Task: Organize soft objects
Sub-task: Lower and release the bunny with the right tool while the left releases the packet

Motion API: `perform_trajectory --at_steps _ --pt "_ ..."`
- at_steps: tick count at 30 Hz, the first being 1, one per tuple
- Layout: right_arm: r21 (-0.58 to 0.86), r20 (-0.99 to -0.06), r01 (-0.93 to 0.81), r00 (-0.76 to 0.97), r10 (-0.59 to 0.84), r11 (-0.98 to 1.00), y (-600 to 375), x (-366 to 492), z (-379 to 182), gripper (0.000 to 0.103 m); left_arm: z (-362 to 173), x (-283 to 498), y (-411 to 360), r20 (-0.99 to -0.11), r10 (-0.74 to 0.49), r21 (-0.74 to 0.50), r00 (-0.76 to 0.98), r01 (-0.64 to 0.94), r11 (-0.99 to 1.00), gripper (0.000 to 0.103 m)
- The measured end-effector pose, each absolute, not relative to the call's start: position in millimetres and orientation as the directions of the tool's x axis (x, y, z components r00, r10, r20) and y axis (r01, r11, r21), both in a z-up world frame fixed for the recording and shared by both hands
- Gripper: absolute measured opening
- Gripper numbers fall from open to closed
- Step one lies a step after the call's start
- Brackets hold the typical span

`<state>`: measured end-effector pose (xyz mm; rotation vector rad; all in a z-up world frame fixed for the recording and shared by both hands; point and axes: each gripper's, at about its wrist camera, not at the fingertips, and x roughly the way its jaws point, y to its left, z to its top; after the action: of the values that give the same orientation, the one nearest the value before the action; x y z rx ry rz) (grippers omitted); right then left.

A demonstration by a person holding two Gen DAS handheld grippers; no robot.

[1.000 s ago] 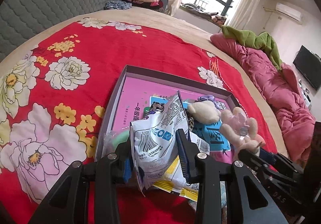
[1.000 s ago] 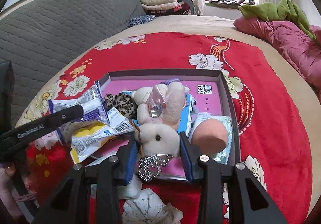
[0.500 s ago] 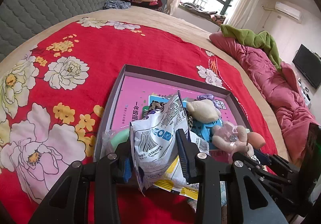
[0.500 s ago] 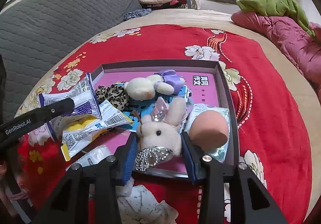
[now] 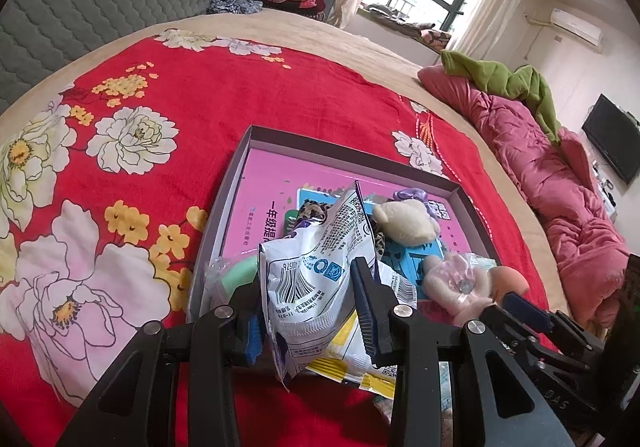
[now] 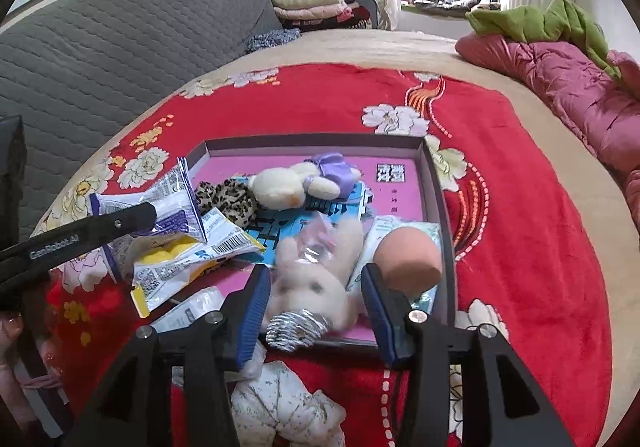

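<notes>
On the bed, over a red flowered blanket point(image 5: 240, 99): one shallow grey-walled box point(image 5: 228, 207) with a pink floor.

Hard to make out or hidden:
- Pink plush rabbit point(image 6: 316, 271) smeared with blur in the right wrist view, lying at the near edge of the box with a silver frill below its face.
- Round green item point(image 5: 242, 275) in clear wrap, half covered behind the left jaws at the near left corner of the box; cannot tell what.
- Blue printed card under the toys, mostly covered.
- White patterned cloth point(image 6: 280, 403) outside the box, cut off by the right jaws at the bottom edge.

Counted:
- Two plush toys: the rabbit and a cream plush point(image 6: 276, 191) in a purple garment, further back in the box.
- Two printed packets: a white packet point(image 5: 312, 271) and, under it, a white and yellow packet point(image 6: 180, 267) overhanging the near left wall.
- One leopard-print scrunchie point(image 6: 228, 199), touching the cream plush.
- One peach sponge point(image 6: 408, 259) in clear wrap, just beside the rabbit at the right wall.

Left gripper point(image 5: 310, 311): jaws narrow, clamped on the white packet, held upright above the near left part of the box.
Right gripper point(image 6: 316, 295): jaws parted around the rabbit, a slim gap showing on each side.
</notes>
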<state>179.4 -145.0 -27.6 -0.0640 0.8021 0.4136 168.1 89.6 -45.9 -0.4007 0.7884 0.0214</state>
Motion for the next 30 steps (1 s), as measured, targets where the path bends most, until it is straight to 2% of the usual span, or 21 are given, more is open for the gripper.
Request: perform_trajectory --at_steps 3,9,16,30 --pt "0.086 -0.687 -0.375 0.649 0.327 0.923 -150.5 173.8 -19.1 0.057 -45.6 167.5 90.0 -0.693 -0.132 -0.347 0.708 -0.167 0.923 0.039" --pt "0.103 -0.679 -0.345 0.661 0.319 0.933 -164.7 171.2 -12.0 0.057 -44.9 168.5 93.9 -0.697 -0.145 -0.365 0.703 -0.172 0.915 0.041" --pt "0.137 -0.678 -0.327 0.657 0.329 0.935 -171.1 169.6 -9.6 0.057 -43.1 168.2 95.3 -0.7 -0.147 -0.369 0.699 -0.177 0.913 0.057" --pt "0.151 -0.674 -0.319 0.659 0.334 0.936 -173.1 168.6 -5.2 0.057 -38.7 164.8 96.4 -0.696 -0.145 -0.37 0.703 -0.179 0.912 0.068"
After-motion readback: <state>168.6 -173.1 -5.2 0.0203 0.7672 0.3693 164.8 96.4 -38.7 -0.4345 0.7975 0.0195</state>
